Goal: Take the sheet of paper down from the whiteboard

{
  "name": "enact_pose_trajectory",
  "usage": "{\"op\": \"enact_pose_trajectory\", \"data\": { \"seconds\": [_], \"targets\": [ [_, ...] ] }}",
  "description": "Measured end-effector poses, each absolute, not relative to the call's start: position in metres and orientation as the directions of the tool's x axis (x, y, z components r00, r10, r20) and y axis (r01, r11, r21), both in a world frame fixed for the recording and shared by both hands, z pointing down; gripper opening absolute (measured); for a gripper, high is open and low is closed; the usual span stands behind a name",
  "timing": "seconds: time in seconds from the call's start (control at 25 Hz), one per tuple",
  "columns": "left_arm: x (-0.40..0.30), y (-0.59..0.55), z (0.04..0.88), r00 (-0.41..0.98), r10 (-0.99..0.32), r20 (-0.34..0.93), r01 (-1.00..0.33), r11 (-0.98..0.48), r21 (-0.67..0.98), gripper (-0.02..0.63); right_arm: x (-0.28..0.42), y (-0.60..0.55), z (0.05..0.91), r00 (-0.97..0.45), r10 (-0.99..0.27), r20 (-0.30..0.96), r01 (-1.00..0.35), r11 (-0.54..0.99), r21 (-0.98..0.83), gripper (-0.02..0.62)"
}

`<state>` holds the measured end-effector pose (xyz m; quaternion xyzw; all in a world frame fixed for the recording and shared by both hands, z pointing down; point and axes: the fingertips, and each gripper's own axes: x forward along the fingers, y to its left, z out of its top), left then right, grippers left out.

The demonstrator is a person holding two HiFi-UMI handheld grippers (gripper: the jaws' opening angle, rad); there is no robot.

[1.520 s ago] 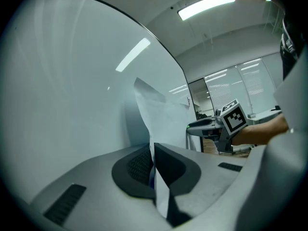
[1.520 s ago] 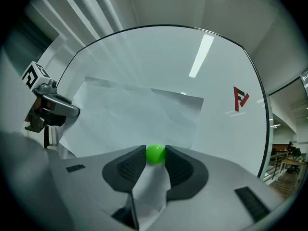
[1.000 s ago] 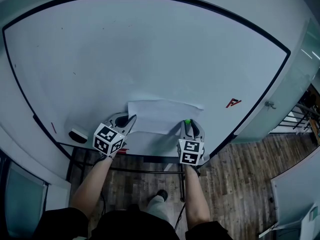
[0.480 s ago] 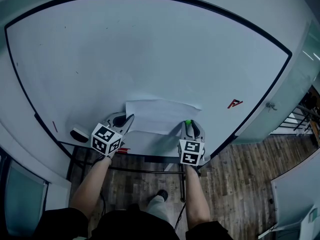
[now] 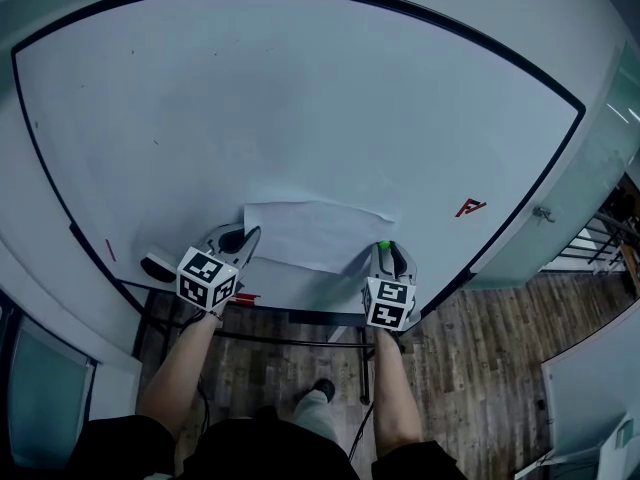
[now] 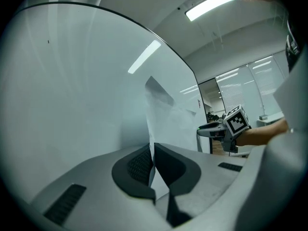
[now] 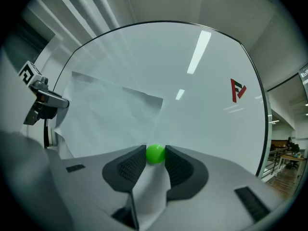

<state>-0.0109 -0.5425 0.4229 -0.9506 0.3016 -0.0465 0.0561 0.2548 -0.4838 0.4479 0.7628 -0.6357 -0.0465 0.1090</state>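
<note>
The white sheet of paper (image 5: 310, 233) hangs low on the whiteboard (image 5: 300, 98), its top edge curling away from the board. My left gripper (image 5: 250, 234) is shut on the sheet's left edge; in the left gripper view the paper (image 6: 161, 114) runs edge-on between the closed pads of that gripper (image 6: 153, 160). At the sheet's lower right corner, my right gripper (image 5: 384, 249) is shut on a round green magnet (image 5: 383, 245). The right gripper view shows the green magnet (image 7: 155, 153) pinched between the pads of the right gripper (image 7: 155, 154), with the paper's (image 7: 106, 114) corner trailing under it.
A red mark (image 5: 468, 207) sits on the board right of the sheet. An eraser (image 5: 155, 266) and a red marker (image 5: 245, 298) lie on the board's ledge at the left. Wooden floor (image 5: 480, 368) lies below, and a glass wall (image 5: 600, 138) stands at the right.
My left gripper has drawn the sheet's left edge a little to the left. The right gripper has stayed almost in place on the green magnet.
</note>
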Motion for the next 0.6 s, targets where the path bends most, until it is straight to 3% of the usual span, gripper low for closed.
{"op": "enact_pose_trajectory", "data": {
  "seconds": [0.6],
  "targets": [
    [-0.019,-0.531,0.425,0.801,-0.596,0.051,-0.586,-0.800,-0.128,0.021,0.250,-0.482,0.451,0.174,-0.982,0.079,-0.966,-0.155,0.205,0.155]
  ]
}}
